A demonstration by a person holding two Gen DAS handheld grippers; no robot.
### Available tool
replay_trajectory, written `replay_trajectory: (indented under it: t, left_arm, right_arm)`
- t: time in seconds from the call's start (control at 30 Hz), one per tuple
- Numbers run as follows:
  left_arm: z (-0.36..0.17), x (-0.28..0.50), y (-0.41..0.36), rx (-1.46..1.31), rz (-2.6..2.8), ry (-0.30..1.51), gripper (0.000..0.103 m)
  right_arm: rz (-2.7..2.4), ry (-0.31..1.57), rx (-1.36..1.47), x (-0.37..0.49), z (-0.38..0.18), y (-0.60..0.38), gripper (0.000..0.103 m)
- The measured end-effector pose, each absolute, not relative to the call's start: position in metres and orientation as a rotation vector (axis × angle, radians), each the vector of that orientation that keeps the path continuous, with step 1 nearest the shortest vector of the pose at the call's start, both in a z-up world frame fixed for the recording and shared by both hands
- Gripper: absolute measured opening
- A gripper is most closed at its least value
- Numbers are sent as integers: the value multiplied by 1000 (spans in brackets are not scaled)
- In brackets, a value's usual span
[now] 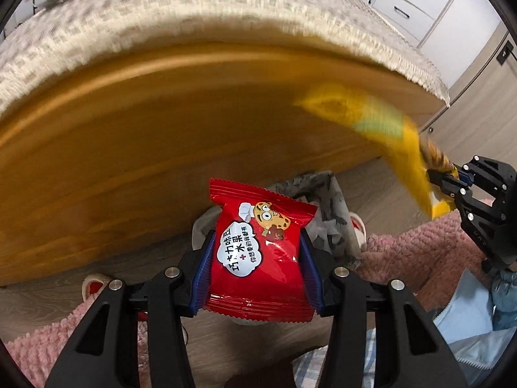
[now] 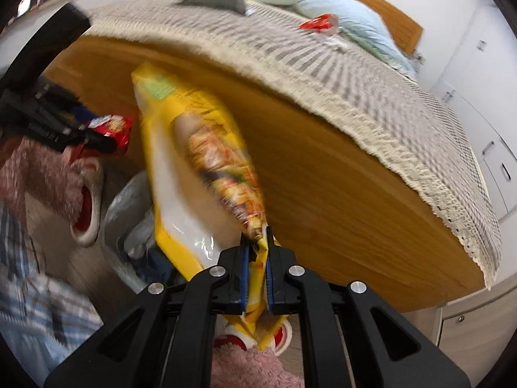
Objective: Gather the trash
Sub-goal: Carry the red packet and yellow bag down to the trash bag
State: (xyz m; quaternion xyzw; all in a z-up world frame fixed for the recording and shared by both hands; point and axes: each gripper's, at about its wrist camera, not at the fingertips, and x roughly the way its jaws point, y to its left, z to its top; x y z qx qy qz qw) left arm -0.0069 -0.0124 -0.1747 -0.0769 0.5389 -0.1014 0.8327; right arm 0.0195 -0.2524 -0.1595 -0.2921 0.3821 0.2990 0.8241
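My left gripper [image 1: 257,252] is shut on a red snack packet [image 1: 261,249] with a cartoon cookie on it, held in front of the wooden bed side. The packet also shows in the right wrist view [image 2: 113,129], with the left gripper [image 2: 93,135] at the left edge. My right gripper [image 2: 257,274] is shut on a yellow snack bag [image 2: 200,161], which is blurred. In the left wrist view the right gripper [image 1: 442,184] holds the yellow bag [image 1: 371,123] at the right. A grey bag-lined bin [image 1: 326,207] stands below the red packet; it also shows in the right wrist view [image 2: 129,213].
A wooden bed frame [image 1: 161,145] with a checked cover [image 2: 355,74] fills the view. Another red wrapper [image 2: 318,24] lies on the bed near a pale blue pillow [image 2: 339,3]. Slippers [image 2: 87,210] and pink fleece trousers [image 1: 404,252] are below. White cabinets [image 1: 404,3] stand behind.
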Motion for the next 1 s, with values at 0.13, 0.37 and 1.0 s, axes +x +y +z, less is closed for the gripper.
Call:
replay_trajectory:
  t: [0.13, 0.37, 1.0]
  left_arm:
    - [-195, -4, -15, -157, -222, 1199, 46]
    - [-225, 12, -28, -144, -213, 1281, 46]
    - [-281, 32, -31, -124, -190, 1462, 77]
  right_arm:
    - [676, 865, -715, 16, -182, -246, 8]
    - [713, 941, -850, 32, -221, -226, 8]
    - [760, 1062, -918, 61, -270, -211, 8]
